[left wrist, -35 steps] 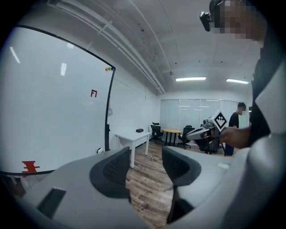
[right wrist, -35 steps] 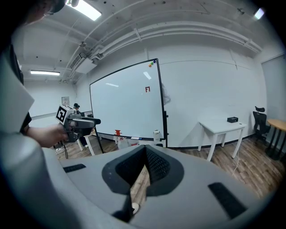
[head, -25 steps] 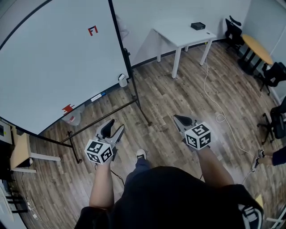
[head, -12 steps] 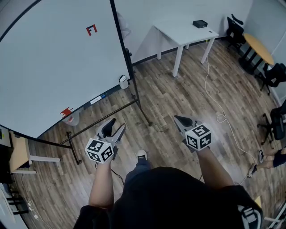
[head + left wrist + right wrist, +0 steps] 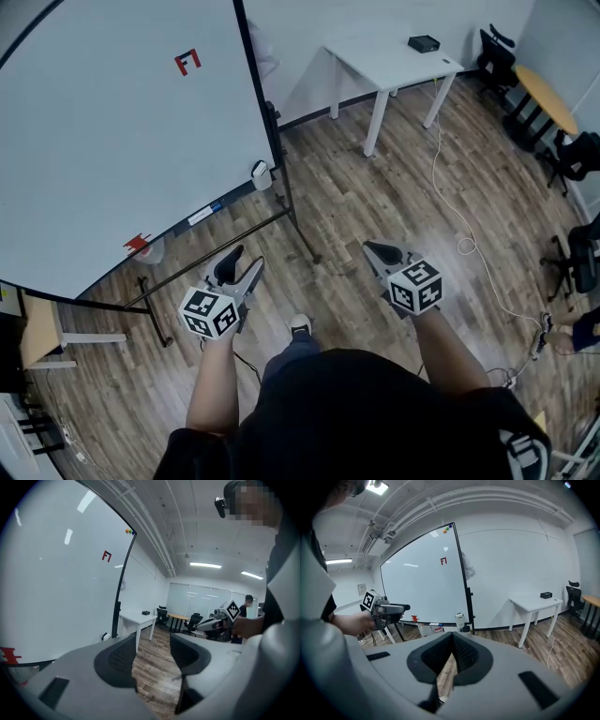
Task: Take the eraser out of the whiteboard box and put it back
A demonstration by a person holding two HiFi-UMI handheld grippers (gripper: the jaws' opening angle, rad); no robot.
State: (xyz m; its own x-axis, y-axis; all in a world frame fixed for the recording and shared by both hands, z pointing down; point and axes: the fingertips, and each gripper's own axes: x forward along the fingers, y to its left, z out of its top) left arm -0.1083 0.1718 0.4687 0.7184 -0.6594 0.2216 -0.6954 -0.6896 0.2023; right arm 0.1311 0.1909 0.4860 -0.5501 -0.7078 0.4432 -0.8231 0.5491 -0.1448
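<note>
Your left gripper (image 5: 244,260) sits in the lower left of the head view with its tongs wide. The left gripper view shows only wooden floor (image 5: 375,197) between the two dark pads (image 5: 123,654), so it carries nothing. Your right gripper (image 5: 377,250), lower right of centre, has its tongs drawn together to a point. In the right gripper view the pads (image 5: 465,654) meet at their tips, with only a thin sliver of floor below them, and it too is empty. The two grippers are well apart, one on each side of your shoe (image 5: 299,325).

The whiteboard (image 5: 112,141) fills the upper left of the head view and carries a small red mark (image 5: 187,63) near its top. At its lower edge, left of centre in the frame, a translucent box (image 5: 152,250) hangs under the tray with a small red piece (image 5: 138,244) just above it. The eraser is too small to make out, so you cannot tell whether it lies in that box. A white holder (image 5: 261,173) hangs on the board's black stand post, further right along the same edge. Both grippers are well short of the board.

In the upper right stands a white table (image 5: 389,61) with a black box (image 5: 424,43) on it. A white cable (image 5: 450,202) trails across the floor from there.
</note>
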